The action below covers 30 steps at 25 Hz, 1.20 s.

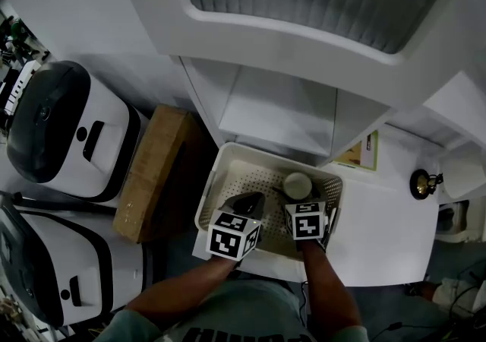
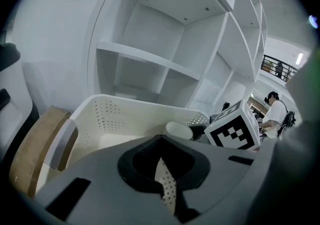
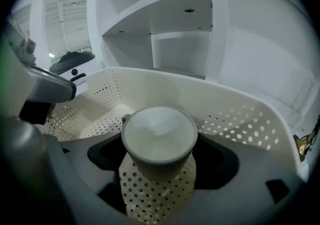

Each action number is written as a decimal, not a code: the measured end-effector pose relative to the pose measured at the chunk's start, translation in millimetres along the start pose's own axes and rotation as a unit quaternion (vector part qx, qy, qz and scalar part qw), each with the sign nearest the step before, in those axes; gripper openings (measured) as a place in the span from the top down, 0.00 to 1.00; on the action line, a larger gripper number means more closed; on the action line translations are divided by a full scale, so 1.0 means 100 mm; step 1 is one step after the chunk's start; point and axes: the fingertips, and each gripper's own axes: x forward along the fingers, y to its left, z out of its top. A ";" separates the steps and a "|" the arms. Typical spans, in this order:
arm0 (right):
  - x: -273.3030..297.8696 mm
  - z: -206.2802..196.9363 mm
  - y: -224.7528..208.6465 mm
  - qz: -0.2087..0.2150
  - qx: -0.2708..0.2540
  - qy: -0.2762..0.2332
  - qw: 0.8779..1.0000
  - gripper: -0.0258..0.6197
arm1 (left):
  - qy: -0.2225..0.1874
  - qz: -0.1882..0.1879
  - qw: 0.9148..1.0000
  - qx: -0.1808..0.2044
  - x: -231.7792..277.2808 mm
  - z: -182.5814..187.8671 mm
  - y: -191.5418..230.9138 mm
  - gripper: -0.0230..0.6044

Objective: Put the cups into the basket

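Right tool (image 3: 159,144) has its jaws spread to the width of a pale cup (image 3: 159,136) and closed on its sides. The cup's open mouth faces up toward the head camera. Left tool (image 2: 161,141) sits just beside it, its tips brought together with nothing between them; only a sliver of dotted floor shows through its opening. Both tools hang over the inside of the white perforated basket (image 3: 235,111), and the cup sits over its far right part. Whether the cup touches the floor cannot be told. The person's forearms (image 1: 323,287) reach in from the near edge. The basket stands on a white desk (image 1: 387,226), and a brown cardboard box (image 1: 156,169) lies just beside its left wall. Left of the box stand two white machines with dark lids (image 1: 64,131). Beyond the basket rises a white shelf unit (image 1: 281,112) with open compartments, and a small printed card (image 1: 361,152) lies at its foot on the right.
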 end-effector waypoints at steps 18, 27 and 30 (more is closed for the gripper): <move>0.04 -0.08 -0.04 -0.007 -0.007 0.033 0.999 0.36 | -0.004 -0.029 1.000 0.003 0.03 0.08 0.00 0.96; -0.43 0.24 0.06 -0.028 -0.029 -0.012 0.999 0.37 | -0.019 -0.052 0.998 0.015 -0.10 0.15 -0.06 0.96; -0.62 0.33 0.11 -0.042 -0.030 -0.038 0.998 0.37 | -0.028 -0.064 0.997 0.023 -0.19 0.19 -0.11 0.96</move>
